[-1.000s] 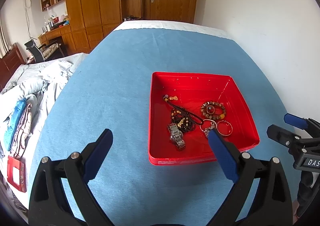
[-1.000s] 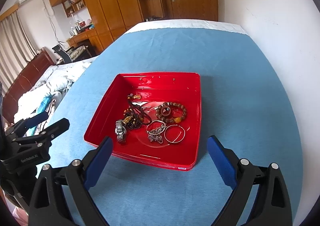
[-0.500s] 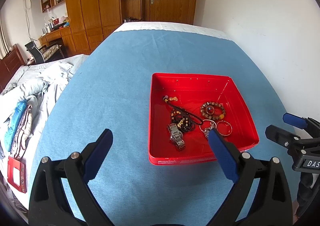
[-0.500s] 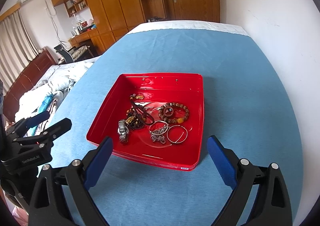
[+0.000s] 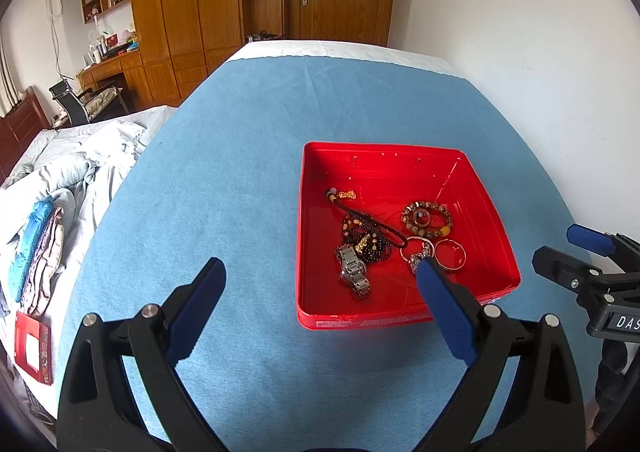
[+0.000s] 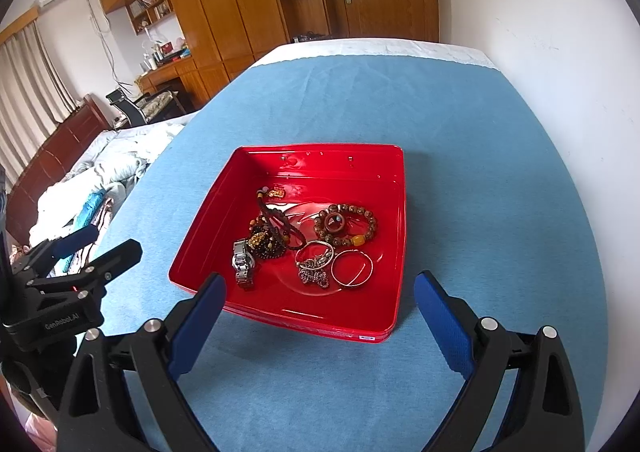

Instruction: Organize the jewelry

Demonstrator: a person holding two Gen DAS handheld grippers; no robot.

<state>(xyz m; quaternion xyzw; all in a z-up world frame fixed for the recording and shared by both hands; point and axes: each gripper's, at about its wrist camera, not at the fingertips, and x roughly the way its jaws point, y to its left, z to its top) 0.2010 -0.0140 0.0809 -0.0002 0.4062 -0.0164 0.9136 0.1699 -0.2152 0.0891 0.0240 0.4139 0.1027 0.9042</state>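
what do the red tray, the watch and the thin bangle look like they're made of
Red tray: glossy, probably lacquered metal or hard plastic; its floor mirrors the light. Watch: silver linked band, likely polished steel. Thin bangle: plain silvery hoop with a bright glint, seemingly metal.

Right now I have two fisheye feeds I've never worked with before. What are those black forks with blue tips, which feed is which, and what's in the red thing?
Each fork is a hand-held gripper that a person carries; a camera on it looks out along its two blue-padded fingers. One feed is from the left gripper, the other from the right gripper. Each also shows the other gripper at its edge. Both are open and hold nothing. On the blue cloth sits a red tray with a watch, a bead bracelet, a dark bead string, a thin bangle and a tangled silver piece.
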